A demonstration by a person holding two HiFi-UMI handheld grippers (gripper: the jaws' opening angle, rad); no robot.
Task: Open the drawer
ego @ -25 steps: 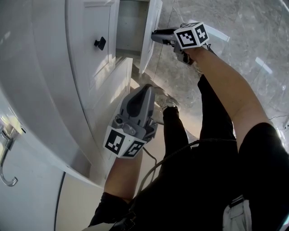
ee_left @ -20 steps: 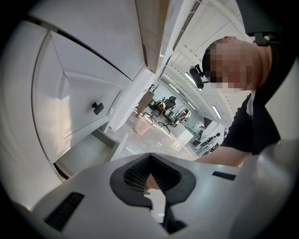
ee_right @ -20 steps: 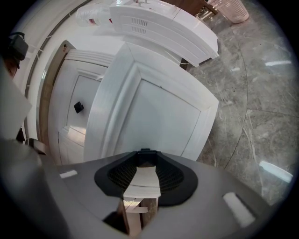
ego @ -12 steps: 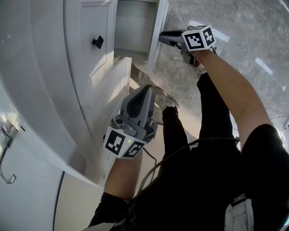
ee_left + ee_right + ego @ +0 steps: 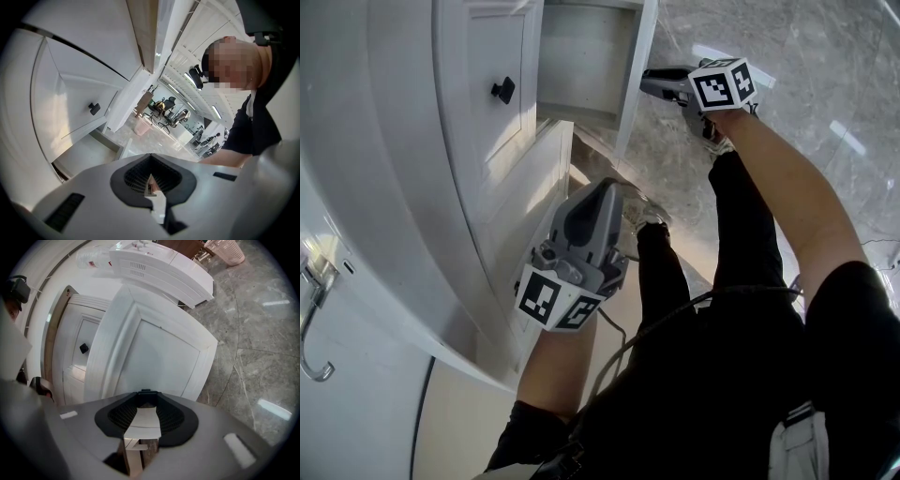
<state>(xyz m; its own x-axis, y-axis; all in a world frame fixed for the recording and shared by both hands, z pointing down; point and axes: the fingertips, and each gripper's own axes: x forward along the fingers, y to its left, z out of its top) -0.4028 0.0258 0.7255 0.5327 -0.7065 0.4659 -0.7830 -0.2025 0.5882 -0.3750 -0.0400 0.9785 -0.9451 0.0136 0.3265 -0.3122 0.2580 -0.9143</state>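
Observation:
The white cabinet's lower drawer (image 5: 581, 61) stands pulled out, its panelled front (image 5: 639, 66) towards the floor side. My right gripper (image 5: 649, 82) is level against that front. In the right gripper view the front (image 5: 154, 352) fills the middle, and the right gripper (image 5: 143, 401) is shut on the small black drawer knob (image 5: 142, 392) at its fingertips. My left gripper (image 5: 609, 185) hangs lower, beside the cabinet, touching nothing. In the left gripper view the left gripper (image 5: 152, 180) shows its pads together, and the open drawer (image 5: 89, 150) lies ahead.
A second drawer with a black knob (image 5: 502, 90) stays closed beside the open one. A metal hook (image 5: 314, 328) hangs on a white door at the left. The person's legs and shoe (image 5: 642, 214) stand close by on the grey marble floor (image 5: 825, 75). A pink basket (image 5: 225, 249) sits far off.
The drawer front has slid further out, to the right in the head view, with my right gripper on it. The left gripper has stayed where it was.

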